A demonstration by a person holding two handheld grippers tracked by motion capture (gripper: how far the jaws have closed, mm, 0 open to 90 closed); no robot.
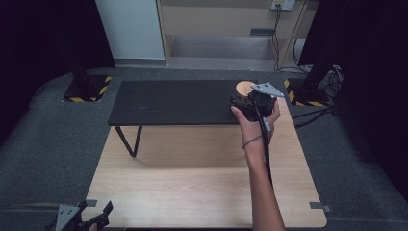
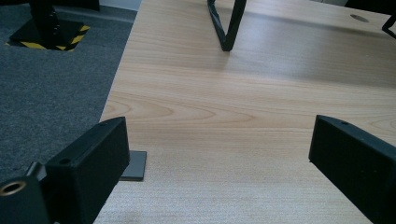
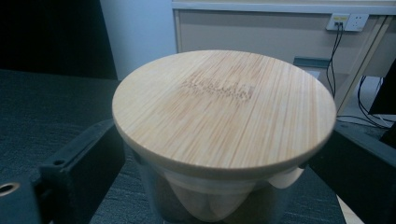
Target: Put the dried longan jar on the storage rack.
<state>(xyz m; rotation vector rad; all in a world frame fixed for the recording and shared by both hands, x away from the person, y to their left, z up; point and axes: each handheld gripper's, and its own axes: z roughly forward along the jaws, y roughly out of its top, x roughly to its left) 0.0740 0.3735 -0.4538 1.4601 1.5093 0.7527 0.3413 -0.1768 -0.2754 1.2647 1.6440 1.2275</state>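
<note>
You have a light wood surface (image 1: 192, 187) on grey carpet (image 1: 48, 144). A low black bench (image 1: 173, 101) stands on its far half, and 1 jar with a bamboo lid (image 1: 244, 87) sits at the bench's right end.

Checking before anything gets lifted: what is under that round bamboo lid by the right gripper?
Under the bamboo lid sits a clear jar on the black bench. Something pale shows through the glass; what it is stays unclear, since the lid covers the opening.
</note>
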